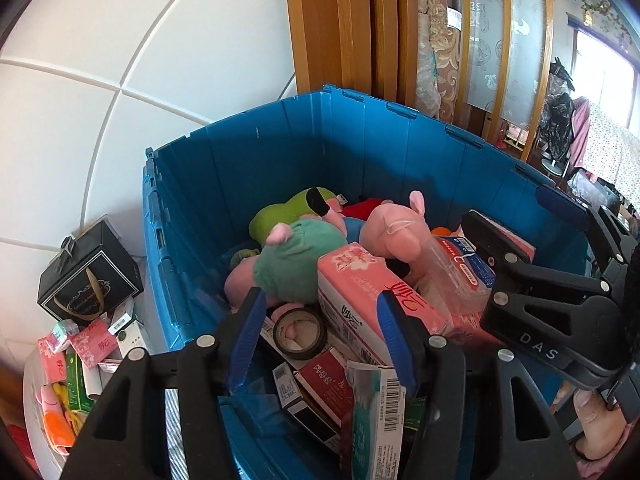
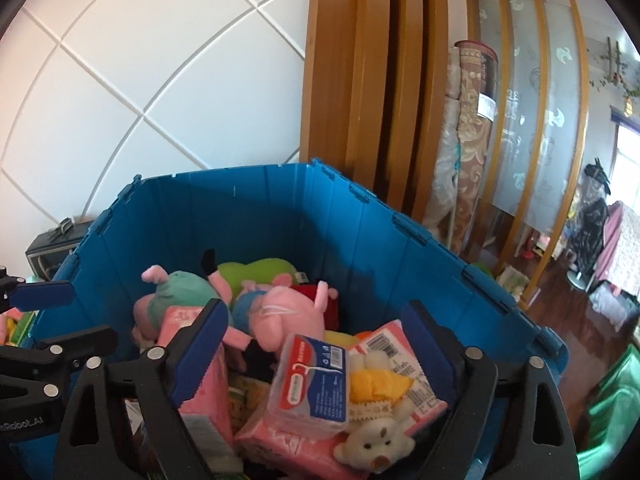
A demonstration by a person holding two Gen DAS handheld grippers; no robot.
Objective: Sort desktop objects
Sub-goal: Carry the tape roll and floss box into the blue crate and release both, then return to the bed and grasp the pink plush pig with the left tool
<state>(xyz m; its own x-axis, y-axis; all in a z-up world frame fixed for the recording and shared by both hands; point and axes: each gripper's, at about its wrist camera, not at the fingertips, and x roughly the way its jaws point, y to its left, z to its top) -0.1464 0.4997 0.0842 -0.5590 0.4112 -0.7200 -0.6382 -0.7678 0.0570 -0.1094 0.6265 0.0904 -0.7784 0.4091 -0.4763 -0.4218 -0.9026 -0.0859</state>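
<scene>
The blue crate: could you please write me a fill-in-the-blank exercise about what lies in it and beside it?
1. The roll of tape lies between the fingers of the ____ hand-held gripper.
2. The small white plush lies on a ____ packet.
3. Outside the blue crate, by the white wall, stands a ____ gift box.
4. The pig plush is coloured ____.

Missing words: left; pink; black; pink
</scene>
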